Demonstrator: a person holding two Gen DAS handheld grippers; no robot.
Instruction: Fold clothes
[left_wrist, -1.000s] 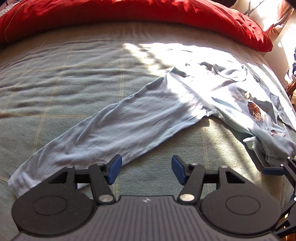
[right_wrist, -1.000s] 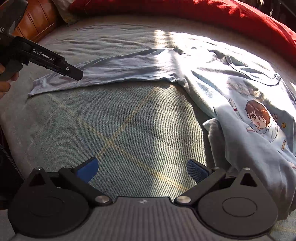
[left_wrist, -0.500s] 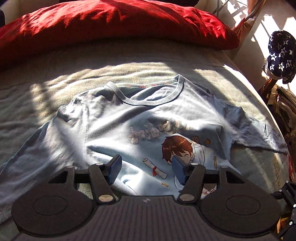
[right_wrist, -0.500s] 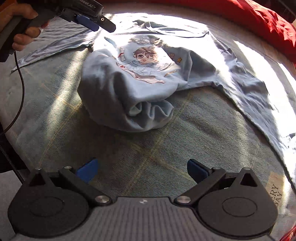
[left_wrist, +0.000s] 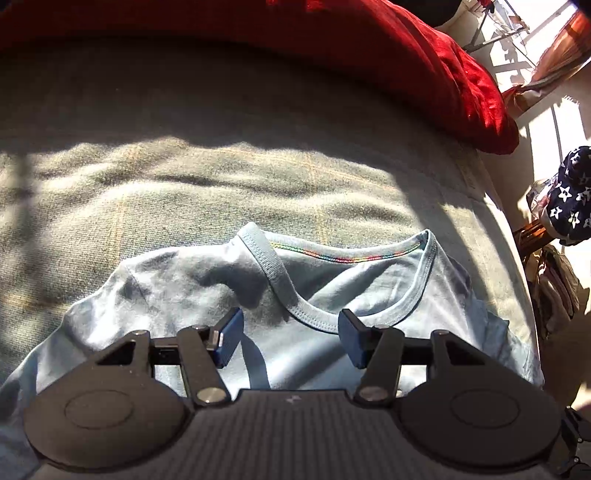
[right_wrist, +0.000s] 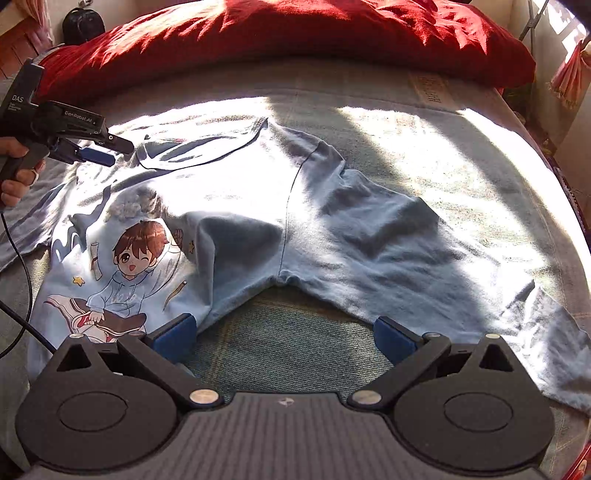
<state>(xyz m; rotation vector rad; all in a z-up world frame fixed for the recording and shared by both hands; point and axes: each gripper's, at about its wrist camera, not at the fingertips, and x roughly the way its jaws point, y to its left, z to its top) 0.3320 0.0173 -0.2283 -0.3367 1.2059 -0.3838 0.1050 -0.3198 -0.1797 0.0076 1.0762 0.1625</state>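
A light-blue long-sleeved shirt (right_wrist: 236, 206) lies front-up on the grey-green checked bedspread (right_wrist: 480, 177), its cartoon boy print (right_wrist: 136, 258) at about nine o'clock in the right wrist view. It is not yet folded: the body is rumpled, one sleeve (right_wrist: 424, 266) trails toward four o'clock, and the other runs off past the left edge at nine o'clock. The ribbed neckline (left_wrist: 295, 295), with a rainbow stitch inside the back of the collar, sits at the centre of the left wrist view.

The left gripper (left_wrist: 288, 336) hovers just over the collar at six o'clock, its blue pads straddling the neckline's front curve; the jaws are closing, with cloth under them but nothing yet pinched. The right gripper (right_wrist: 284, 339) has its jaws wide apart and empty, above the bare bedspread in the notch between the body and the sleeve.

The step in hand looks like spreading the shirt flat before any fold. The next move probably calls for a firm pinch at the shoulder or collar and another at the armpit or hem, then a pull to take out the wrinkles.

A red pillow (right_wrist: 295, 40) lies across the bed's far side at twelve o'clock.
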